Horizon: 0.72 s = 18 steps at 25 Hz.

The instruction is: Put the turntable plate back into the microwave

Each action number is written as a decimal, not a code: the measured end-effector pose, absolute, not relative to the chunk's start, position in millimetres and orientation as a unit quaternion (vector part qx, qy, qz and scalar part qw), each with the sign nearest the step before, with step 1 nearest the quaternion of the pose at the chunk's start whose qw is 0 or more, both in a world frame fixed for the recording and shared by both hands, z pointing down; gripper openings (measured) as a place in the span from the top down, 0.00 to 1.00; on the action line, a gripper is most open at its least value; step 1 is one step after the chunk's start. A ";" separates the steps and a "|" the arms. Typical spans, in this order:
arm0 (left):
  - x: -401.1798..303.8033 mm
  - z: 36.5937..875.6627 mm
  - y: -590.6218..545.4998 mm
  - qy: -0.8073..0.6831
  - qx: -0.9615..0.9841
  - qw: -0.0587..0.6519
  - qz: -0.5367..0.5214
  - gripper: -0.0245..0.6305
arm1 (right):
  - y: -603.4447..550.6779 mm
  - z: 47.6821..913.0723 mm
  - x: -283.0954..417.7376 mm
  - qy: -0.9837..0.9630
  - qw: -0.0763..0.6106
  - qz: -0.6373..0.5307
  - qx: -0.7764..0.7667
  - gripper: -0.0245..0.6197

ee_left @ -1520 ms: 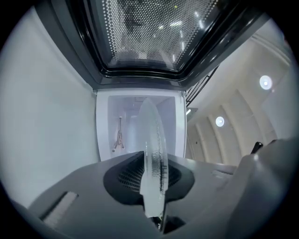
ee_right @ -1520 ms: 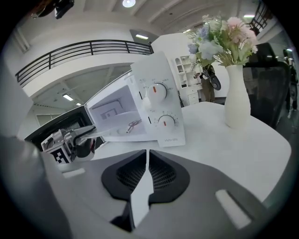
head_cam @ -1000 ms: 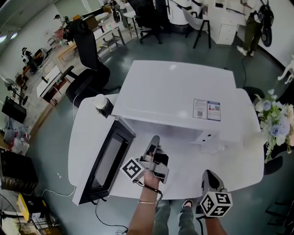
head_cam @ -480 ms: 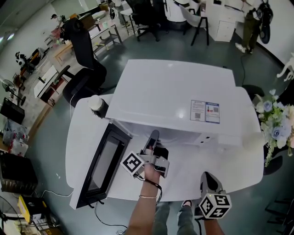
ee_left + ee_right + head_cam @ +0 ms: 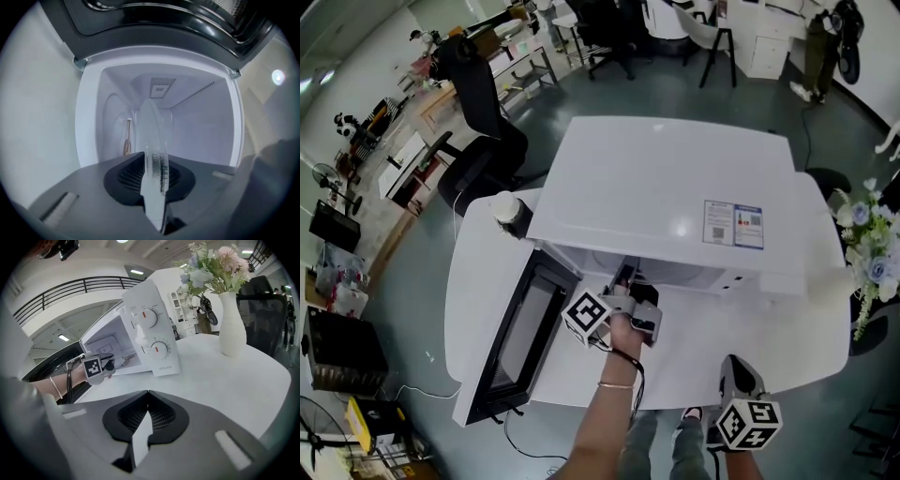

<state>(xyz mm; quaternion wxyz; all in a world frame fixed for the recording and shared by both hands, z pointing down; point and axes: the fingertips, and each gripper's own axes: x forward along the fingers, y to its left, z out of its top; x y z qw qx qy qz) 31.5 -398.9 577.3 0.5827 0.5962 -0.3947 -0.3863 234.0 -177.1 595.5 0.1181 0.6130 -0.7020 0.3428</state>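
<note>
Because the left gripper [image 5: 153, 185] pinches the turntable plate [image 5: 151, 136] only by its rim, it may slip and crack inside the microwave [image 5: 675, 183]; the right gripper [image 5: 140, 437] is clenched empty.

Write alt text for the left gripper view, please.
A pair of tongs grips the rim of a clear glass plate, seen edge-on, right at the open mouth of a white microwave. The pale cavity lies ahead, and the dark door fills the top of the picture.
</note>
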 end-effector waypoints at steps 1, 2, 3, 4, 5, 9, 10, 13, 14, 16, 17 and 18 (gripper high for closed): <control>32.1 578.2 -400.5 -0.397 0.594 0.585 -0.385 0.91 | -176.6 595.4 234.1 -0.702 0.118 0.343 0.613 0.95; 32.8 579.1 -402.1 -0.398 0.592 0.587 -0.383 0.91 | -176.3 595.2 234.3 -0.702 0.117 0.344 0.613 0.95; 33.4 579.9 -403.7 -0.399 0.591 0.588 -0.382 0.91 | -176.0 594.9 234.8 -0.701 0.116 0.344 0.613 0.95; 34.0 580.4 -405.2 -0.399 0.589 0.590 -0.382 0.91 | -175.9 594.4 235.3 -0.701 0.115 0.345 0.614 0.95; 34.6 580.4 -406.6 -0.399 0.587 0.592 -0.382 0.91 | -175.9 594.0 235.8 -0.700 0.113 0.346 0.614 0.95; 33.1 580.9 -413.7 -0.403 0.579 0.595 -0.385 0.91 | -175.3 593.4 236.0 -0.699 0.111 0.350 0.614 0.95; 32.0 581.1 -415.8 -0.405 0.579 0.594 -0.386 0.91 | -175.3 593.1 235.8 -0.699 0.111 0.350 0.614 0.95; 30.4 581.0 -420.8 -0.409 0.577 0.591 -0.388 0.91 | -175.8 592.7 235.5 -0.699 0.109 0.351 0.614 0.95; 30.4 580.9 -421.9 -0.411 0.578 0.589 -0.387 0.91 | -176.2 592.7 235.4 -0.699 0.109 0.351 0.613 0.95; 32.2 581.1 -423.3 -0.415 0.582 0.588 -0.379 0.91 | -177.1 593.0 235.5 -0.700 0.108 0.351 0.612 0.95; 34.1 581.5 -423.7 -0.419 0.585 0.588 -0.371 0.91 | -177.6 592.9 235.6 -0.701 0.109 0.351 0.612 0.95; 36.4 582.3 -423.9 -0.422 0.587 0.589 -0.360 0.91 | -178.0 592.6 235.4 -0.701 0.109 0.351 0.611 0.95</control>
